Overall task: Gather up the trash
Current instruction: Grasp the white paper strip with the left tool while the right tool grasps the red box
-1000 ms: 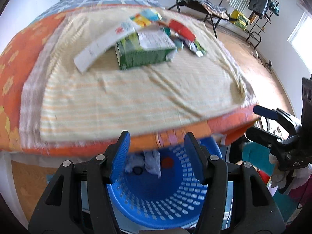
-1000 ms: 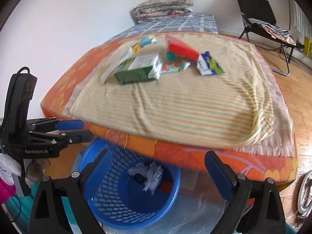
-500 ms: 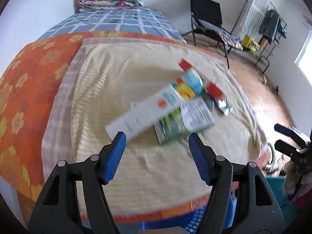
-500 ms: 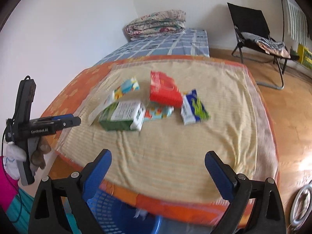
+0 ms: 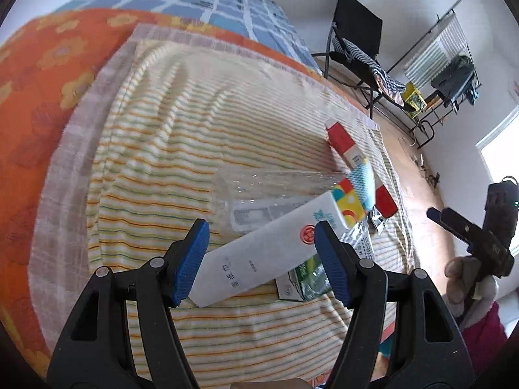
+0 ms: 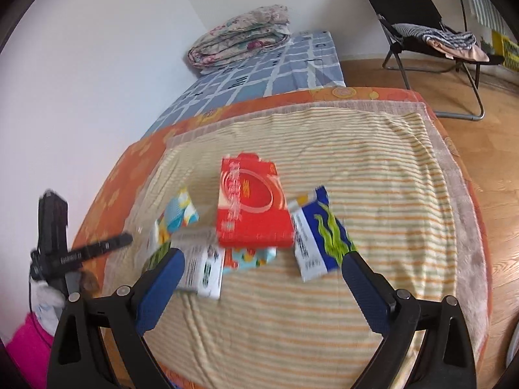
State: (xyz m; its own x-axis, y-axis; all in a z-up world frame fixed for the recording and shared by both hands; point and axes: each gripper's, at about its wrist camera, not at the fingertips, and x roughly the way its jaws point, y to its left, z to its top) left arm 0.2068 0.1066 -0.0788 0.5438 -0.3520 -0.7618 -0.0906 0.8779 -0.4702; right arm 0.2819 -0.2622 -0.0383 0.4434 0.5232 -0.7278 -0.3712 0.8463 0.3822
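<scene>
**Litter heaped on the striped cloth, both tools above it and holding nothing**

The trash lies in a loose cluster on the yellow striped cloth [image 6: 373,168] spread over the bed [image 6: 123,175]; a flat red box [image 6: 251,201] rests on top of the heap, a blue and white packet [image 6: 319,236] with green wavy marks just beside it on the right, a small colourful carton [image 6: 176,215] to its left; a long white carton [image 5: 269,249] with a red round mark leans across a green and white box [image 5: 308,275], and a crumpled sheet of clear plastic [image 5: 259,184] lies touching them on the far side; the left tool [image 5: 259,259] hangs over the long white carton, its blue pads spread apart on either side and pressing on nothing; the right tool [image 6: 259,287] hangs over the near edge of the heap, released and spread wide, nothing between its pads; beyond the cloth, a folded floral quilt [image 6: 241,37] sits at the head of the bed on a blue checked sheet [image 6: 259,74]; a black folding chair [image 6: 421,26] stands on the wooden floor [image 6: 486,129].
</scene>
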